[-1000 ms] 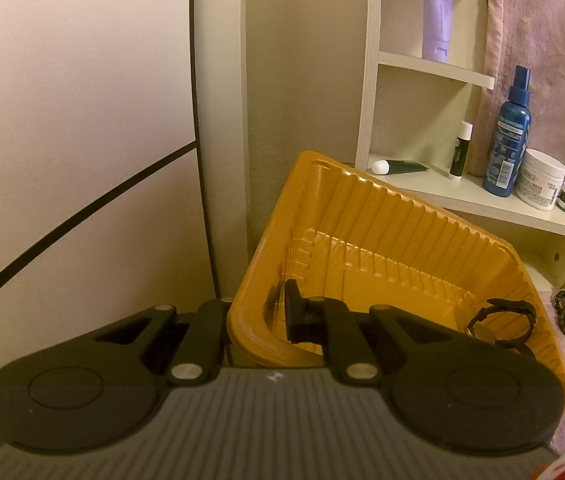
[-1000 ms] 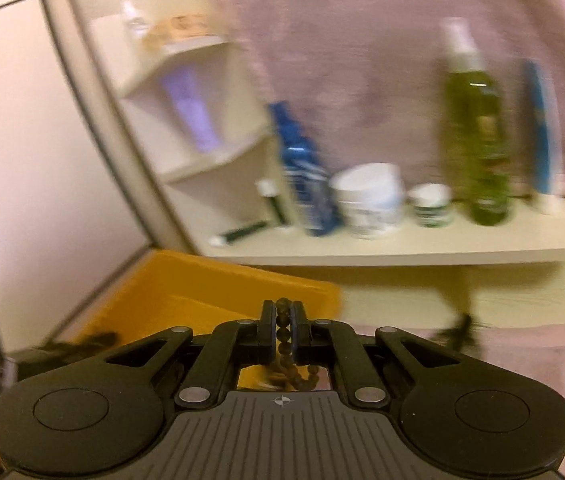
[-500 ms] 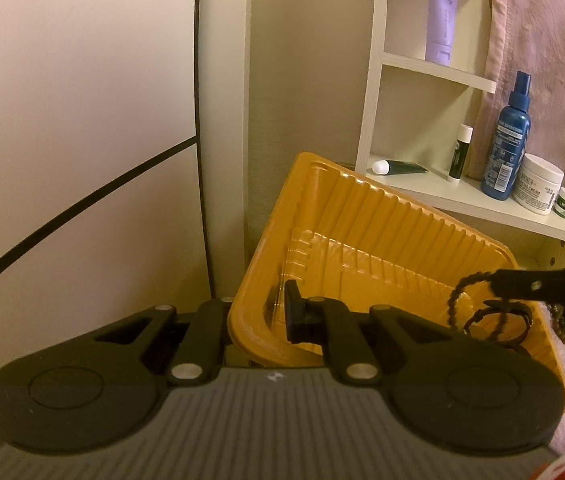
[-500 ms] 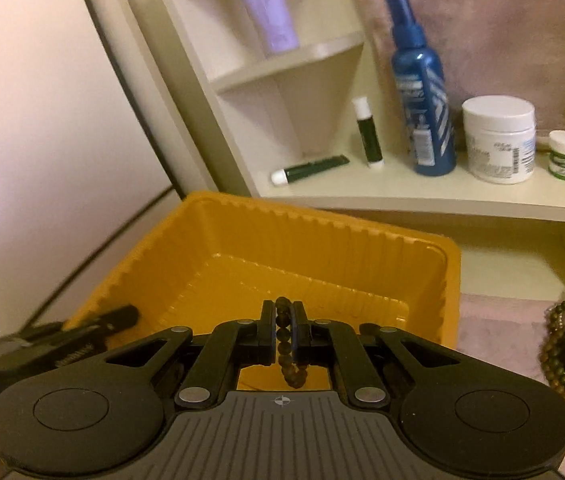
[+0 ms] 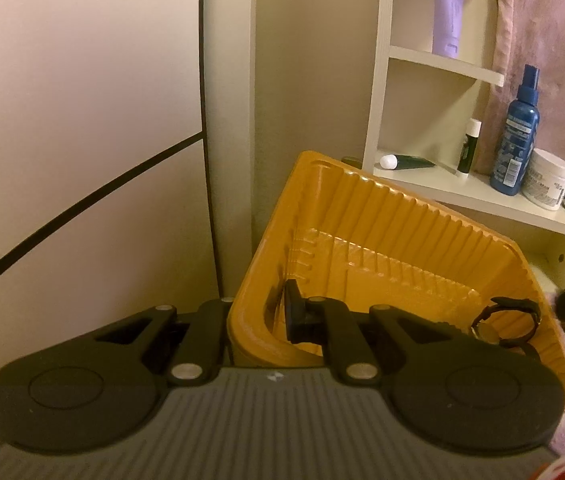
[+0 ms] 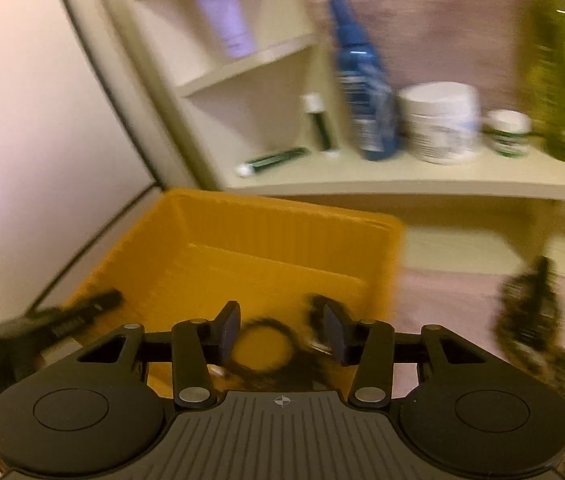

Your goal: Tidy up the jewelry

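open tray floor ahead, crowded edges

my left gripper (image 5: 260,322) clamps the near wall of the yellow tray (image 5: 382,216), so that corner is blocked; most of the ribbed floor beyond lies bare. a watch (image 5: 508,320) fills the tray's right corner, under my right gripper (image 6: 280,330), whose jaws are opening with nothing pressed between them. bottles and a white jar (image 6: 438,120) crowd the shelf (image 6: 402,182) behind; a bead pile (image 6: 534,312) lies right of the tray.

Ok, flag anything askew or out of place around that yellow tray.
The yellow tray sits tilted, its near wall clamped by the left gripper. A heap of beaded strands lies outside it on the pink cloth. The right gripper is opening over dark bracelets, blurred.
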Motion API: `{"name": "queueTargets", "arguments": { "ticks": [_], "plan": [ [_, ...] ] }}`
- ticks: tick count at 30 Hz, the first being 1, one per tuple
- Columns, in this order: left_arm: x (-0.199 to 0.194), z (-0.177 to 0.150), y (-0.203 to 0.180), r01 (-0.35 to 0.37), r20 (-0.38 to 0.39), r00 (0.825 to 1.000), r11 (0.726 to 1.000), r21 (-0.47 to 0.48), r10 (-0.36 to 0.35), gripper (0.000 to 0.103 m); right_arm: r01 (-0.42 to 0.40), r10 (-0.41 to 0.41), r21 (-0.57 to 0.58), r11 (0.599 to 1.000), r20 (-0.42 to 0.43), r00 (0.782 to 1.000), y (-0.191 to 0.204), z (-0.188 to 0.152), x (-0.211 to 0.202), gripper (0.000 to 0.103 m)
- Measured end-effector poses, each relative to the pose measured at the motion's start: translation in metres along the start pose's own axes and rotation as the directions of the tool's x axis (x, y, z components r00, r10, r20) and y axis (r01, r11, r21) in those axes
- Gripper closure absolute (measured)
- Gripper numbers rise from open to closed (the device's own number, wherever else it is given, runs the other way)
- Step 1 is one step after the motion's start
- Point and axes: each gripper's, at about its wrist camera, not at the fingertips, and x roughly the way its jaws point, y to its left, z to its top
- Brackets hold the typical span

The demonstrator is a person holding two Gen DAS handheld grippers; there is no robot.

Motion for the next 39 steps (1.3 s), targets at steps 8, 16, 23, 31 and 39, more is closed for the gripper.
{"name": "queueTargets", "arguments": {
  "ticks": [8,16,23,31,39],
  "plan": [
    [0.007,0.003,-0.003,-0.013,-0.009,1.000,1.000,-0.009,0.013,0.093,0.225,-0.224,0.077,0.971,-0.027,0.974,-0.083,-0.012,-0.025,0.056],
    [0.007,0.003,-0.002,-0.014,-0.008,1.000,1.000,-0.014,0.014,0.093,0.294,-0.290,0.127,0.947,-0.049,0.956,-0.115,0.008,-0.008,0.056],
    [0.006,0.004,0.001,-0.005,-0.014,1.000,1.000,-0.017,0.005,0.093,0.317,-0.303,0.157,0.935,-0.106,0.947,-0.124,0.013,0.009,0.056],
    [0.005,0.005,0.003,0.001,-0.022,1.000,1.000,-0.029,-0.002,0.093,0.339,-0.321,0.150,0.929,-0.134,0.938,-0.125,0.023,0.020,0.057],
    [0.004,0.004,0.003,0.004,-0.017,1.000,0.999,-0.033,-0.005,0.093,0.346,-0.323,0.154,0.926,-0.153,0.934,-0.128,0.023,0.034,0.071]
  ]
}}
